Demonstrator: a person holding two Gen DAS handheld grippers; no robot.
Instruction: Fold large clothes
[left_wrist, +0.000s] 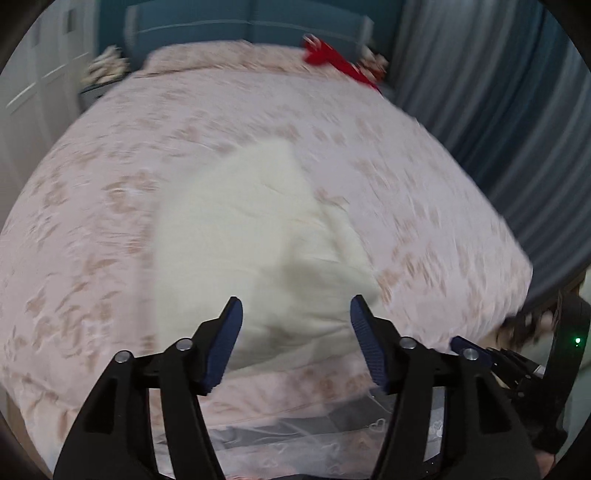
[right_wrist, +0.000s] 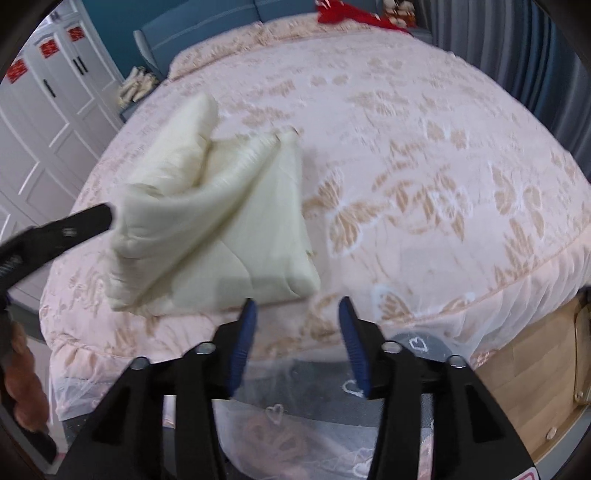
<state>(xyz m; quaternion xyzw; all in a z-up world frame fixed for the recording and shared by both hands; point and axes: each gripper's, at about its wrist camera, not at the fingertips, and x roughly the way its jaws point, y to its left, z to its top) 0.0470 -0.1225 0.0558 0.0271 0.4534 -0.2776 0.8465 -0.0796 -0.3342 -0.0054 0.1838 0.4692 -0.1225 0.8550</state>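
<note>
A cream padded garment (right_wrist: 221, 221) lies folded on the pink bed (right_wrist: 424, 147), near its front left part. It also shows in the left wrist view (left_wrist: 251, 236), blurred. My left gripper (left_wrist: 295, 314) is open, its jaws wide apart just above the garment's near edge. In the right wrist view the left gripper's black finger (right_wrist: 85, 221) sits beside a lifted fold of the garment; contact is unclear. My right gripper (right_wrist: 297, 314) is open and empty, just in front of the garment's near right corner.
The bed has a pink floral cover with a lace skirt (right_wrist: 295, 406) at the front. A red cloth (right_wrist: 351, 14) lies at the headboard end. White wardrobe doors (right_wrist: 44, 110) stand left, blue curtains (left_wrist: 498, 110) right. Wooden floor (right_wrist: 535, 369) shows at lower right.
</note>
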